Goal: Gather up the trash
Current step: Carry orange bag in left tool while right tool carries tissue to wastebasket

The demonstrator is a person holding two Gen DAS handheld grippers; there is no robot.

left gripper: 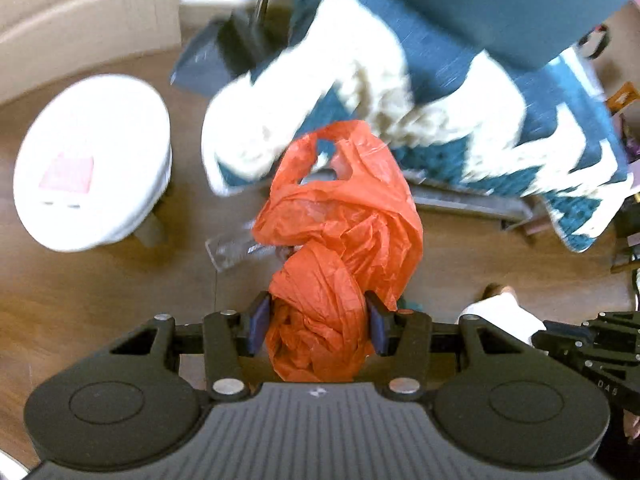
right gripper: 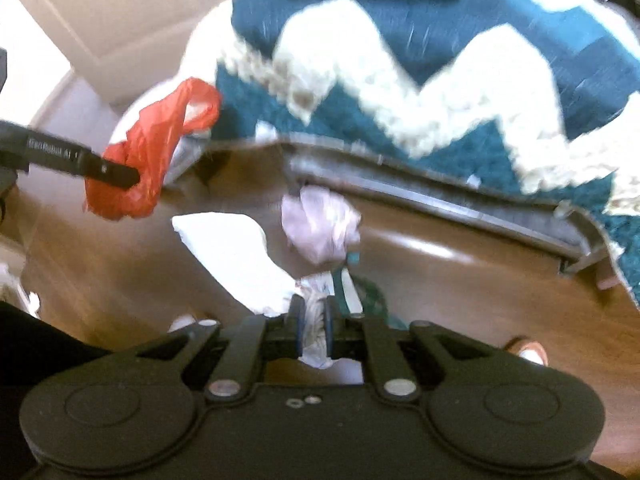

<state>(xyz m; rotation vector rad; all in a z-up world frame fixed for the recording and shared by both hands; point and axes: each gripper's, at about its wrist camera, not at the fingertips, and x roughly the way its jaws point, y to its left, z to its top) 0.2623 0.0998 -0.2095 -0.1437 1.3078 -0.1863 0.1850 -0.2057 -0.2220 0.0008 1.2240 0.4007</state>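
My left gripper (left gripper: 318,322) is shut on an orange plastic bag (left gripper: 340,220) and holds it above the wooden floor. The bag also shows in the right wrist view (right gripper: 152,148), with the left gripper's finger (right gripper: 108,170) against it. My right gripper (right gripper: 312,322) is shut on a crumpled white wrapper with teal print (right gripper: 316,312). A crumpled pale pink plastic piece (right gripper: 320,222) lies on the floor ahead of it. A white sheet of paper (right gripper: 236,256) lies to its left. A clear plastic piece (left gripper: 236,246) lies on the floor behind the orange bag.
A teal and white zigzag blanket (left gripper: 460,120) hangs over a grey bed frame (right gripper: 460,204). A white round bin lid (left gripper: 96,160) stands at the left. A light wooden door (left gripper: 80,12) is behind it. A shoe (right gripper: 528,350) shows at the right.
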